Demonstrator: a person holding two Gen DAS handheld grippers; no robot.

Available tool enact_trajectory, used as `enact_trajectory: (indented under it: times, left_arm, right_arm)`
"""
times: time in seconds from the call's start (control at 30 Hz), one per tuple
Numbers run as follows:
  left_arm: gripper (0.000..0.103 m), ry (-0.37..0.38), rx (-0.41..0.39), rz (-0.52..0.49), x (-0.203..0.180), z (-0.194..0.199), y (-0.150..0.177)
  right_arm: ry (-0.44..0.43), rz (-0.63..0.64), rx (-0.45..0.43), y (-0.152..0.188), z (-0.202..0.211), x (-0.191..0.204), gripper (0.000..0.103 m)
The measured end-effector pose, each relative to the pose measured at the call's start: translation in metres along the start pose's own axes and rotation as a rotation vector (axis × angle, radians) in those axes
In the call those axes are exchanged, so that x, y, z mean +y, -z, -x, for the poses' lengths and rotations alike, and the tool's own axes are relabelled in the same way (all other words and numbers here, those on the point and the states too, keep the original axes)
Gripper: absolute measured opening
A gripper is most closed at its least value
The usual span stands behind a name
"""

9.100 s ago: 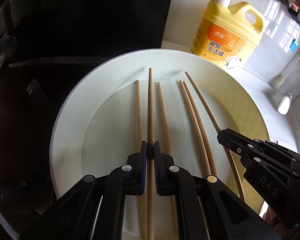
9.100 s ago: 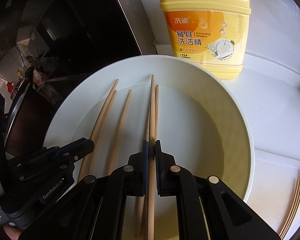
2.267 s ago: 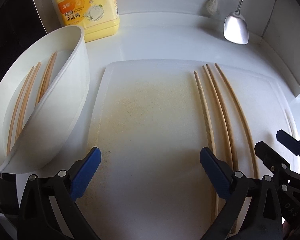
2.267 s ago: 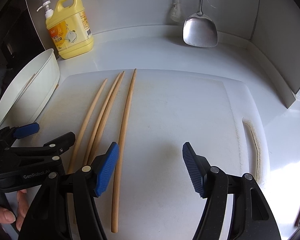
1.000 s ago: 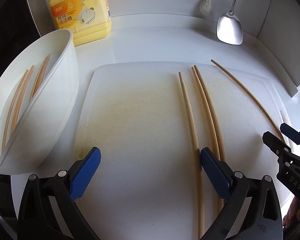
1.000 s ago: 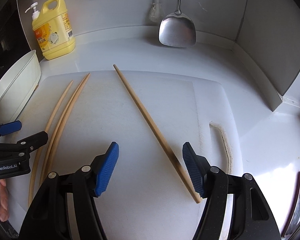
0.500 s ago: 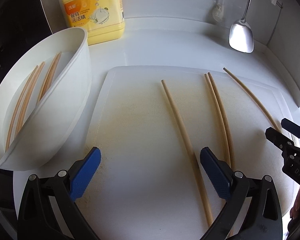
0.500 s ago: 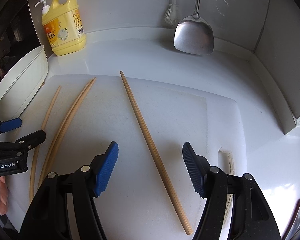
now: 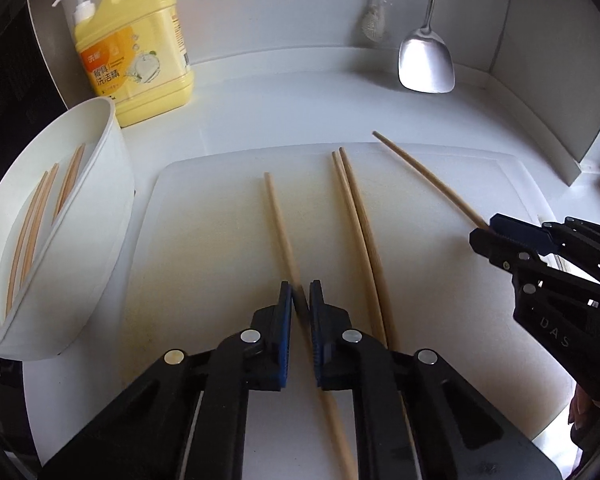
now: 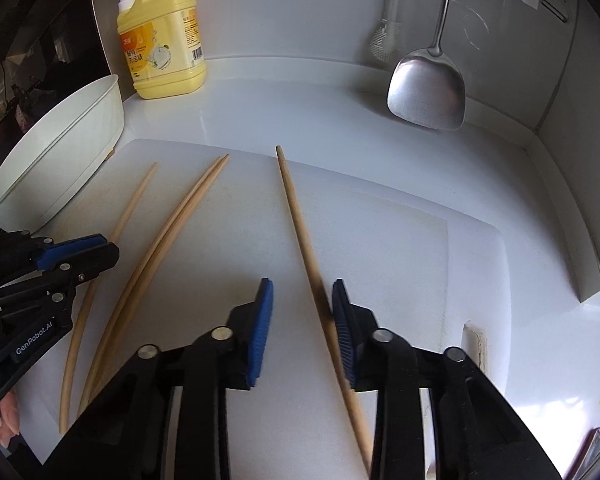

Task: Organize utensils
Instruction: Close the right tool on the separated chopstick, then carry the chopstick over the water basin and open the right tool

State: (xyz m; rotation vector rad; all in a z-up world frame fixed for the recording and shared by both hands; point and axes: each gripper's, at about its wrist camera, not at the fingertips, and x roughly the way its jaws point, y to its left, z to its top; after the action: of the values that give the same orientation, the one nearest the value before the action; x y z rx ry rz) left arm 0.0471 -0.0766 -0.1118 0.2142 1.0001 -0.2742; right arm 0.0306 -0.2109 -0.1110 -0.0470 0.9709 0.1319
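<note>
Wooden chopsticks: four on the cutting board (image 9: 204,208), several left in the white bowl (image 9: 112,168) at frame left. Left gripper (image 9: 299,304) clamped on one chopstick (image 9: 278,220), centre frame. Right gripper (image 10: 302,312) part-closed around another chopstick (image 10: 296,216), touching one pad only. Pair (image 9: 356,216) between untouched. Roughly halfway, judging by bowl.

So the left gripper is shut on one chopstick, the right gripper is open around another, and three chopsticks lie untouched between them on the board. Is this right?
Not quite: two chopsticks, not three, lie untouched as a pair on the cutting board, as the left wrist view shows. The left gripper is indeed shut on one chopstick, and the right gripper is open around another.
</note>
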Motion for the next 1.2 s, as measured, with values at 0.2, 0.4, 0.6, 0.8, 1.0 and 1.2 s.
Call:
enact_trajectory:
  times: [0.2,0.4,0.6,0.8,1.0,1.2]
  left_arm:
    - [0.007,0.042,0.030,0.019,0.008,0.000,-0.002]
    - [0.007,0.085,0.019,0.021,0.013,0.018,-0.003]
    - [0.007,0.096,-0.024,0.043,0.031,0.053,-0.011]
    - [0.007,0.063,-0.102,0.096,0.073,0.096,-0.023]
    - [0.007,0.009,-0.144,0.202,0.142,0.129,-0.029]
    - [0.007,-0.063,-0.157,0.260,0.219,0.135,-0.033]
  right_arm:
    - [0.005,-0.018,-0.002,0.003,0.003,0.003,0.006]
    - [-0.040,-0.125,-0.022,0.007,0.021,0.000,0.006]
    - [-0.071,-0.187,-0.066,0.004,0.052,0.009,0.006]
    - [-0.104,-0.173,-0.122,-0.020,0.081,0.042,0.006]
    - [-0.203,-0.145,-0.178,-0.063,0.094,0.093,0.006]
    - [-0.308,-0.090,-0.167,-0.111,0.076,0.161,0.006]
